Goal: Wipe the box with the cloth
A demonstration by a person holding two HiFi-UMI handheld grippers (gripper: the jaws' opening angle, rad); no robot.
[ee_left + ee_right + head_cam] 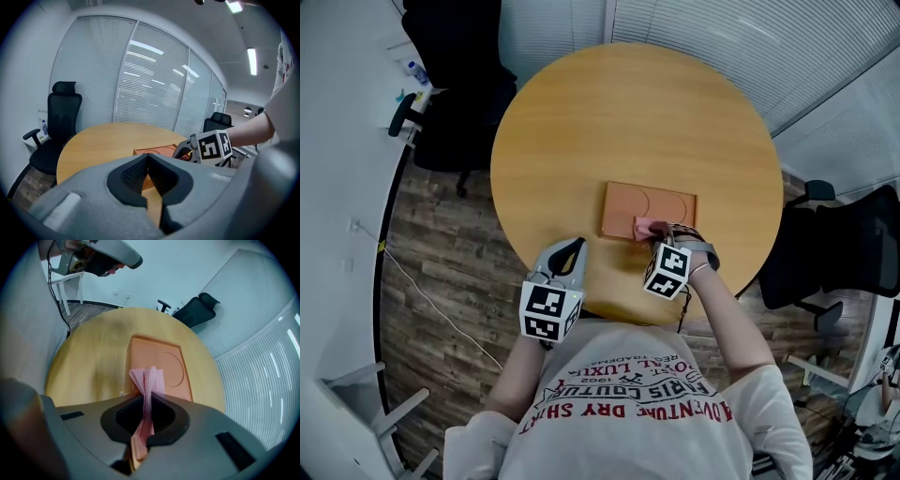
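Note:
A flat orange box point(649, 210) lies on the round wooden table point(581, 122), toward its near side. My right gripper point(653, 232) is shut on a pink cloth point(149, 380), whose free end rests on the near edge of the box point(157, 363). In the head view the cloth point(647, 226) shows as a small pink fold at the box's near edge. My left gripper point(569, 251) hovers over the table's near edge, left of the box, shut with nothing in it. From the left gripper view, the box point(157, 151) and the right gripper point(183, 151) lie ahead to the right.
Black office chairs stand at the far left point(455, 84) and at the right point(853, 248) of the table. Blinds cover the glass wall point(750, 47) behind. A white desk point(337, 187) runs along the left side, over wood flooring.

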